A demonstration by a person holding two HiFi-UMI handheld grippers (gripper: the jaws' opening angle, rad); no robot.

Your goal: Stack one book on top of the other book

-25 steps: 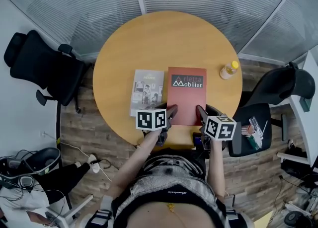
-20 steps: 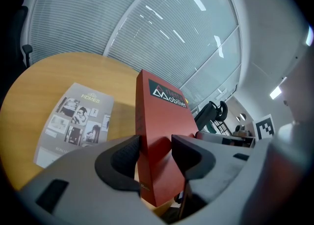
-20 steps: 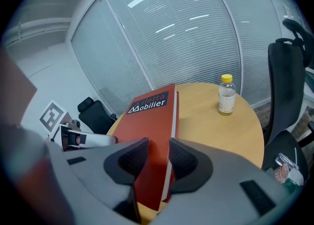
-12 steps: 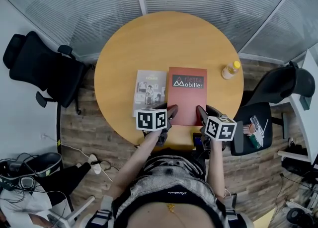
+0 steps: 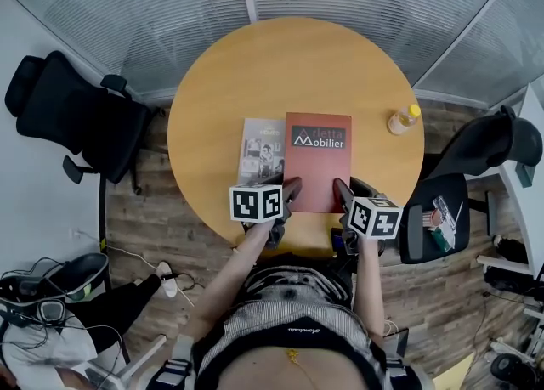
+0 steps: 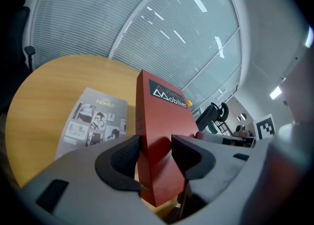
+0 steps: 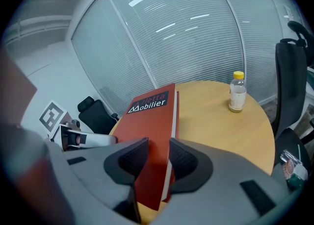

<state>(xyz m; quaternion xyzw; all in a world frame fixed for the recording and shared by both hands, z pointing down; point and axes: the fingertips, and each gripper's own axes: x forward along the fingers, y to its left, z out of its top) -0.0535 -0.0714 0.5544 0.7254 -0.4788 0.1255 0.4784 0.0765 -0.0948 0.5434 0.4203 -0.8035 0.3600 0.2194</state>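
Observation:
A red book (image 5: pixel 318 163) with "Mobilier" on its cover is gripped at its near edge by both grippers. My left gripper (image 5: pixel 290 195) is shut on its near left corner, and the left gripper view shows the pads pressing the red book (image 6: pixel 163 113) from both sides. My right gripper (image 5: pixel 342 196) is shut on the near right corner, with the red book (image 7: pixel 153 116) between its pads. A thin grey book (image 5: pixel 261 150) with photos on its cover lies flat on the round wooden table (image 5: pixel 221 116), right beside the red book's left edge. The grey book (image 6: pixel 93 120) shows to the left of the held book.
A small bottle (image 5: pixel 402 119) with a yellow cap stands at the table's right edge, and the right gripper view has the bottle (image 7: pixel 237 91) beyond the red book. Black office chairs (image 5: pixel 76 121) stand left and right of the table. Window blinds lie behind it.
Both grippers have carried the red book leftward over the table. The gap between it and the grey book has closed. The jaws have kept their grip.

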